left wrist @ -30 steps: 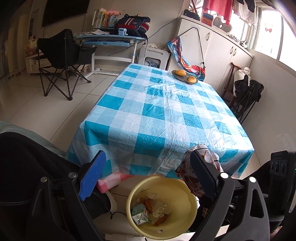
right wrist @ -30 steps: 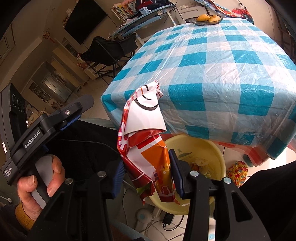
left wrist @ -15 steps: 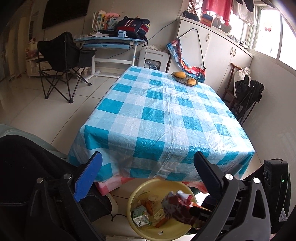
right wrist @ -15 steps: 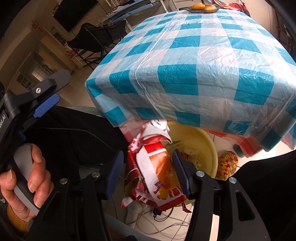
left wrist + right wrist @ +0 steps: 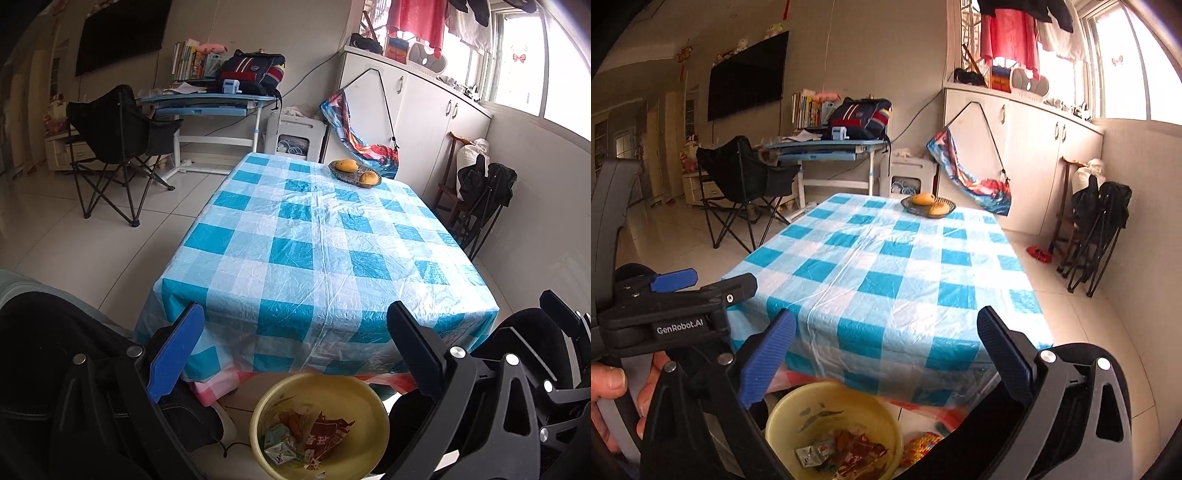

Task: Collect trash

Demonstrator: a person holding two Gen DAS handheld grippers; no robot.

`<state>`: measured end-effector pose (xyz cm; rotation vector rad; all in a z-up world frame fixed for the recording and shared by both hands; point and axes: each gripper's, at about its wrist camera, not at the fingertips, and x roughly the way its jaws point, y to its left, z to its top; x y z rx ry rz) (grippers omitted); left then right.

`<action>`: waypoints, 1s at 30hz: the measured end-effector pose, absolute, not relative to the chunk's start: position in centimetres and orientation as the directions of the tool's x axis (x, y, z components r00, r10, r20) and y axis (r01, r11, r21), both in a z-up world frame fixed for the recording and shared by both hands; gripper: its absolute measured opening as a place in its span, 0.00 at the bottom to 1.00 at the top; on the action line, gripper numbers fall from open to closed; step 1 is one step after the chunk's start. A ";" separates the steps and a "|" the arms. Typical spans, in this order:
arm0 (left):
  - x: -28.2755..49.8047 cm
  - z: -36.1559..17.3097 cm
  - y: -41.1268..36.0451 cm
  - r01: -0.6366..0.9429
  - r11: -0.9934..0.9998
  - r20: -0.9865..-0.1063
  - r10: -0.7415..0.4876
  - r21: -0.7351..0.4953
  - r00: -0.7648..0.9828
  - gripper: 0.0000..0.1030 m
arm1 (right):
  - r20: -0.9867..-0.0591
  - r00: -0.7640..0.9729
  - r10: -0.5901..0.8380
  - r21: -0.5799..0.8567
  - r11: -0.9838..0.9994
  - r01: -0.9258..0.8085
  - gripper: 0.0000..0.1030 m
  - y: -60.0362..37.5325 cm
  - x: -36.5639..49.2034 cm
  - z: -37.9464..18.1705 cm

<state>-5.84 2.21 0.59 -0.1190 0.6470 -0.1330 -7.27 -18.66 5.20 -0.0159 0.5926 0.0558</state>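
Crumpled red-orange snack wrapper [image 5: 325, 434] lies in the yellow basin [image 5: 376, 410].

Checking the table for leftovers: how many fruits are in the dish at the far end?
2. One orange-yellow fruit lies at the left of the dark dish, the other fruit at its right, nearer the camera. A smaller piece behind them could be hidden.

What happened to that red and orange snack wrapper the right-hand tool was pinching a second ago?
The right gripper has just been opening its jaws and let the snack wrapper drop into the yellow basin on the floor; nothing is between them now, and its view has swung up to the room. The left gripper stayed open and empty, and the fruit bowl on the checked table has not moved.
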 end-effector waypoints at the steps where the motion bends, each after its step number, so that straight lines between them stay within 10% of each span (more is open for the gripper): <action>1: -5.9 0.7 2.2 0.090 0.985 -0.587 -0.160 -0.147 0.793 0.93 | -0.556 0.830 0.045 0.005 0.999 -0.051 0.93 -18.8 -7.1 5.2; 30: -5.7 1.4 1.6 0.110 0.991 -0.592 -0.133 -0.075 0.795 0.93 | -0.606 0.796 -0.012 0.008 1.000 0.021 0.93 -19.0 -5.2 4.2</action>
